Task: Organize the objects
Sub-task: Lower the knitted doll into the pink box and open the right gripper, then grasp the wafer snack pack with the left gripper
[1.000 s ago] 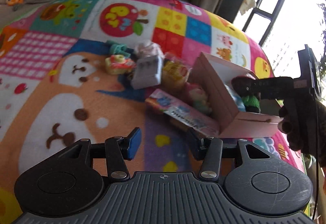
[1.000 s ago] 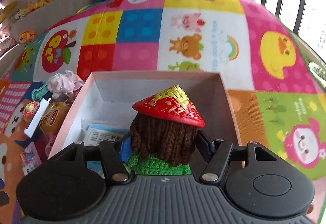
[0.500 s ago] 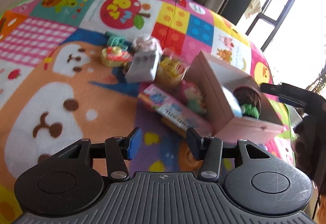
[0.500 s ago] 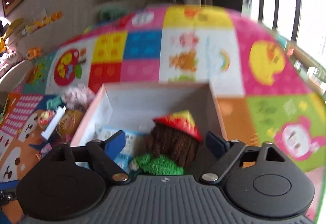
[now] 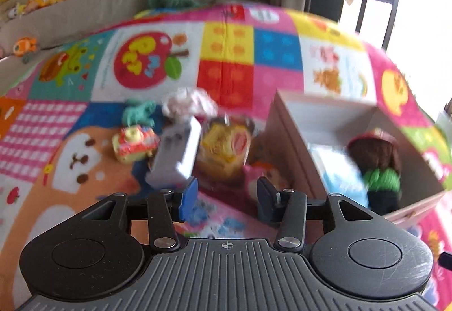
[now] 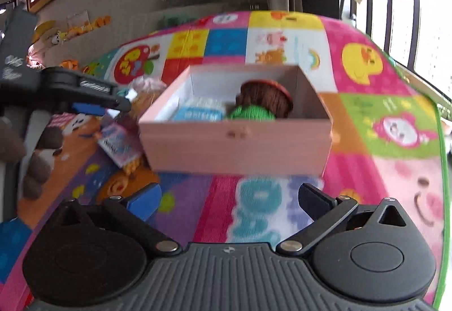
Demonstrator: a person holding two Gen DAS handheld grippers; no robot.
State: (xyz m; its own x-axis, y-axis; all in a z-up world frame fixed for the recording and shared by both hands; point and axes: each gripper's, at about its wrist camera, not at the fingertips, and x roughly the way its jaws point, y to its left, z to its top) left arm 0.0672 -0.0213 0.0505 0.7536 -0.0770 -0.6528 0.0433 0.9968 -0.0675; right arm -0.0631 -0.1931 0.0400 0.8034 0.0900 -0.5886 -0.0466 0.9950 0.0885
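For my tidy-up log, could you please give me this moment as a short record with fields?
surface: colourful play mat
container: pink box, open-topped
in box: knitted doll with red hat, blue packet
outside box, to its left: grey box, yellow packet, small toy, flat pink packet
left gripper: open, empty, over the loose items
right gripper: open wide, empty, in front of the box

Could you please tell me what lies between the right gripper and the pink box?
Only bare play mat: in the right wrist view, nothing sits between the open right gripper and the pink box.
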